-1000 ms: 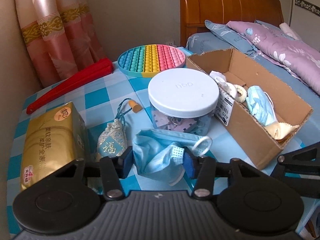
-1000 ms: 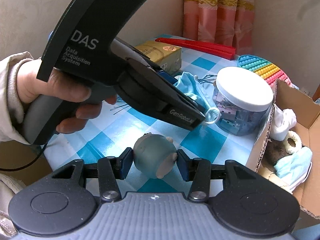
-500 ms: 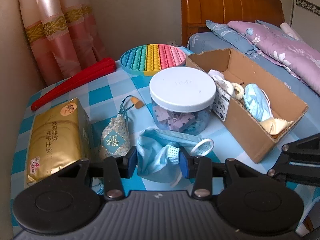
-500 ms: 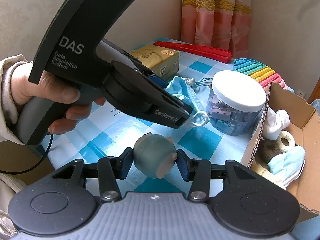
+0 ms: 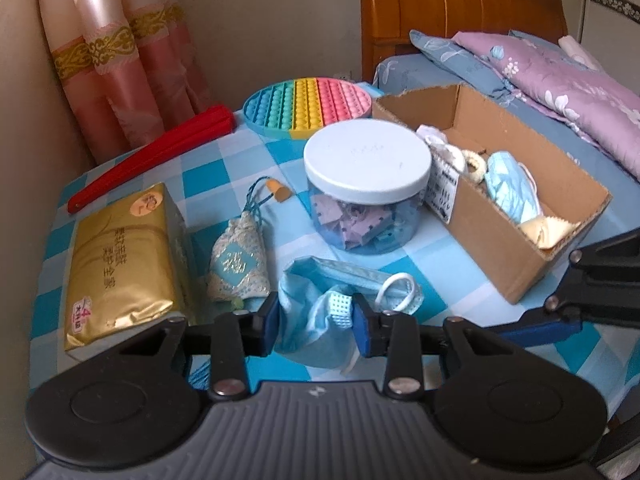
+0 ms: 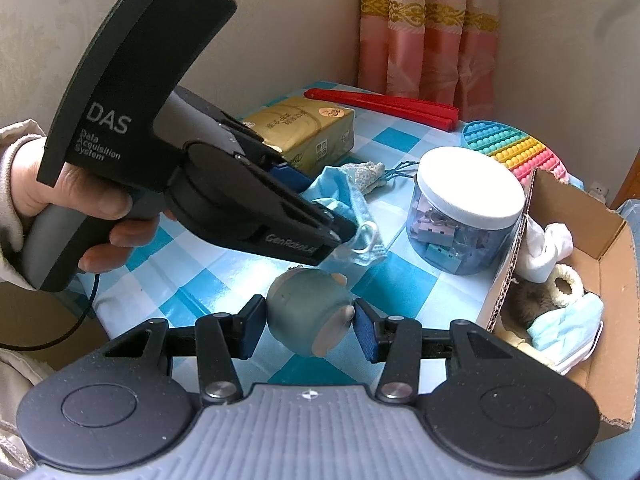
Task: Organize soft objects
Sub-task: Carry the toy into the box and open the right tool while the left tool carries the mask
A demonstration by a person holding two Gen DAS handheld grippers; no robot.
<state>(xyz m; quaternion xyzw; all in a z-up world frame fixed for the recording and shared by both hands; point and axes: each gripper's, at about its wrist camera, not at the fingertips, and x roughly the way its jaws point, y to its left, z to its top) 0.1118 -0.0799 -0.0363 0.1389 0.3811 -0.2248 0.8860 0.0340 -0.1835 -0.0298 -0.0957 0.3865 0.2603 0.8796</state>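
My left gripper [image 5: 314,322] is shut on a crumpled blue face mask [image 5: 320,300] and holds it just above the checked tablecloth; the mask also shows in the right wrist view [image 6: 340,196]. My right gripper [image 6: 310,326] is shut on a grey-green squishy toy [image 6: 308,312] with tan feet. A cardboard box [image 5: 500,240] to the right holds soft items, among them another blue mask [image 5: 508,184]. It also shows in the right wrist view [image 6: 612,280]. A small embroidered sachet [image 5: 236,260] lies left of the mask.
A clear jar with a white lid [image 5: 366,196] stands between the mask and the box. A gold tissue pack [image 5: 120,260], a red folded fan [image 5: 152,156] and a rainbow pop-it disc [image 5: 308,104] lie on the table. A bed [image 5: 560,80] is behind the box.
My left gripper has closed on the blue mask and pulled back and up with it. My right gripper still holds the squishy toy and has barely moved.
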